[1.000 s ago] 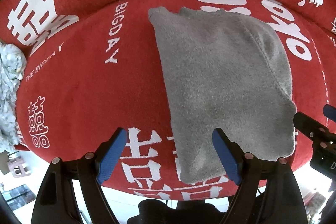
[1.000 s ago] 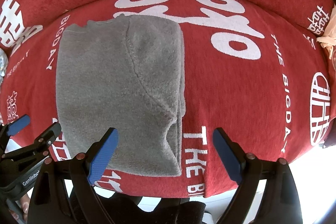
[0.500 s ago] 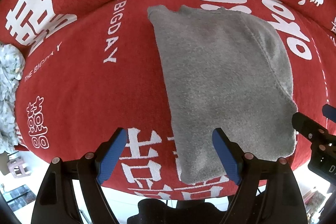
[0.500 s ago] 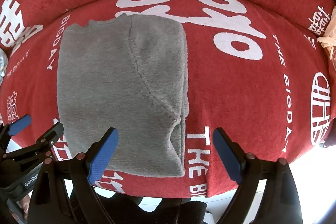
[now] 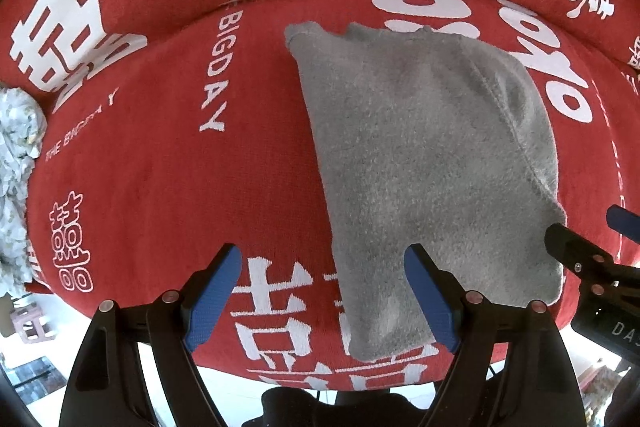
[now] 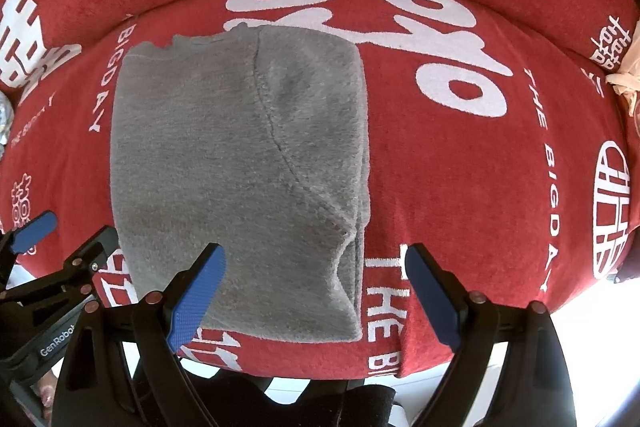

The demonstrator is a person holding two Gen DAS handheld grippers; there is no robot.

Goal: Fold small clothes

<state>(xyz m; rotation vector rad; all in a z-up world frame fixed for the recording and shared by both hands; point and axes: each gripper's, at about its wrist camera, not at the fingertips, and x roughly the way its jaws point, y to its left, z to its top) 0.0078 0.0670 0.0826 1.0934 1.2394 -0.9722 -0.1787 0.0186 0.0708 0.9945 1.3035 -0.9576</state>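
left claw (image 5: 322, 293): blue ribbed pads spread apart, grasping nothing, poised over the near-left hem. right claw (image 6: 316, 293): likewise released, straddling the near-right corner. grey fleece garment (image 6: 240, 171): folded rectangle, fuzzy, curved seam, lying flat mid-cushion. red sofa cover (image 6: 460, 187): white lettering, bare room right and left.

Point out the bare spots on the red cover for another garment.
Left of the grey garment, bare red cover reaches the patterned cloth. Right of it, cover runs to a beige item. The middle is taken.
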